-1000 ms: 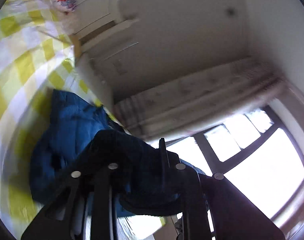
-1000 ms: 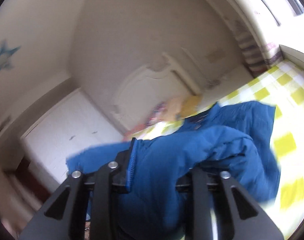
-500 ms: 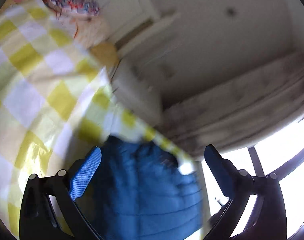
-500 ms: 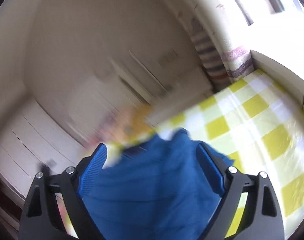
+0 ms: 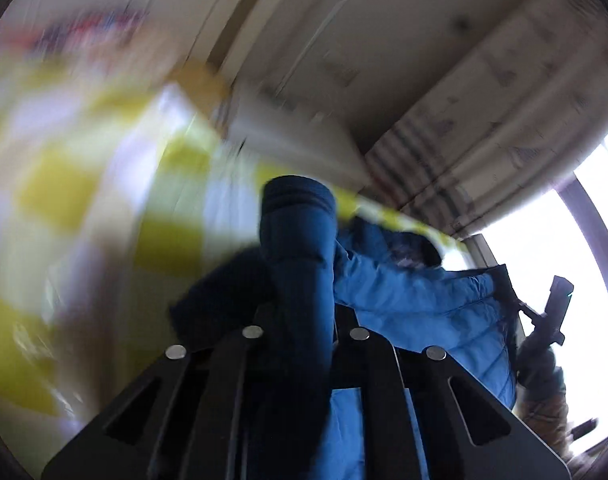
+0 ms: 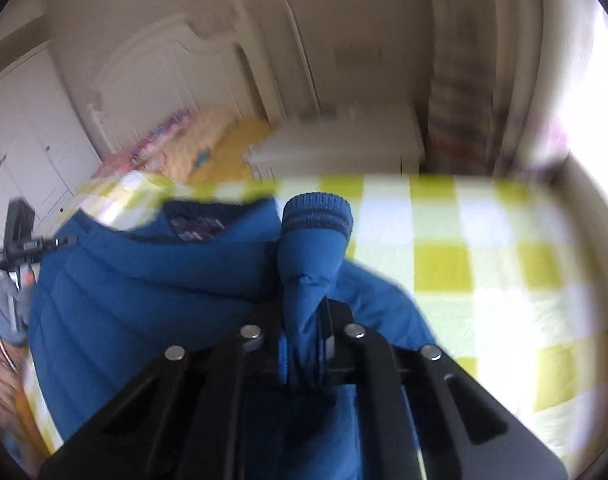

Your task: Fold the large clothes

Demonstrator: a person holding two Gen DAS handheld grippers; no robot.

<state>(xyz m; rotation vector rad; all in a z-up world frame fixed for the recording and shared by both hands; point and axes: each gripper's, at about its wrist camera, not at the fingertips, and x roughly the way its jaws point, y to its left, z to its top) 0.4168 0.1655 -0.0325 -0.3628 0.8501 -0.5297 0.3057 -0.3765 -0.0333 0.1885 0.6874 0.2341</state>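
Found spread over the bed (image 6: 504, 240), on its yellow-and-white checked cover: blue padded jacket (image 6: 143, 292), bulky and rumpled, collar label facing up, body not yet squared. Judged early in the fold; no finished crease visible, both sleeves lifted off the body and yet to be laid across. Left sleeve (image 5: 299, 240) standing up out of the left claw (image 5: 304, 332), ribbed cuff uppermost. Right sleeve (image 6: 316, 240) likewise rising from the right claw (image 6: 304, 332), cuff bunched above the pinch. Both claws clamped almost fully together, each on sleeve cloth just below the cuff. Much blurred throughout.
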